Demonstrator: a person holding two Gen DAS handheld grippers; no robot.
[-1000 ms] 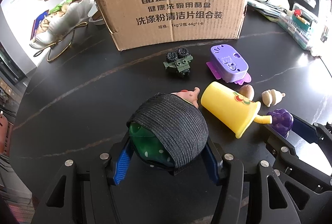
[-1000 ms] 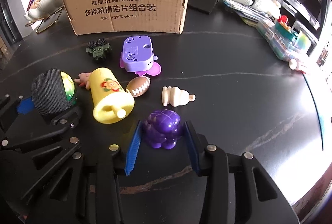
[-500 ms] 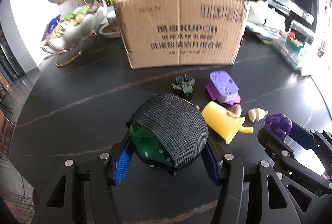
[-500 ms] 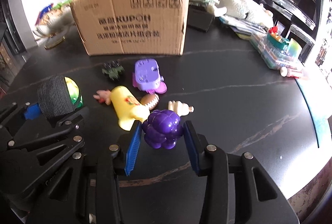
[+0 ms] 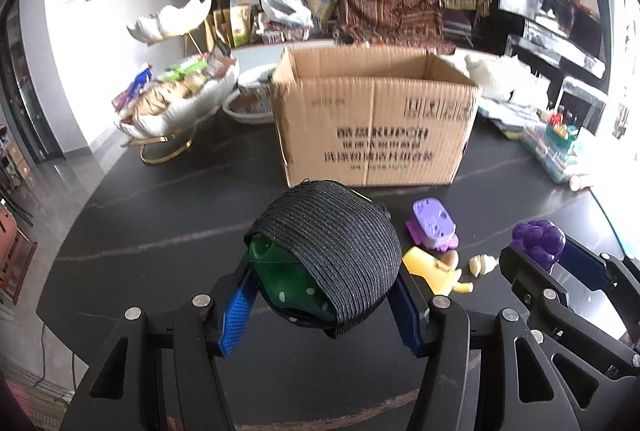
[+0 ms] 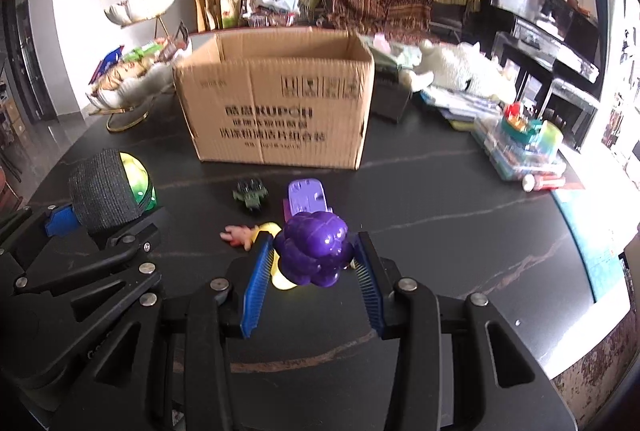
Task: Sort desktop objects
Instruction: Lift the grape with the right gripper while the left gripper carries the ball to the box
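both toys lifted off the tabletop (image 6: pixel 440 199): green ball (image 5: pixel 288 279) clamped in left gripper (image 5: pixel 320 305), purple grapes (image 6: pixel 314 249) in right gripper (image 6: pixel 312 281), cardboard box (image 6: pixel 280 119) now approached.

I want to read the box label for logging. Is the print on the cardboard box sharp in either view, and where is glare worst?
Left wrist view: the print on the brown cardboard box is smeared by motion blur, barely legible; glare whitens the right edge. Right wrist view: the box is equally blurred; window light washes out the far right, and highlights glint on the glossy purple grape toy. Both views bend straight lines, fisheye-style.

Both grippers (image 5: pixel 324 295) (image 6: pixel 310 271) raised — clamped, loaded
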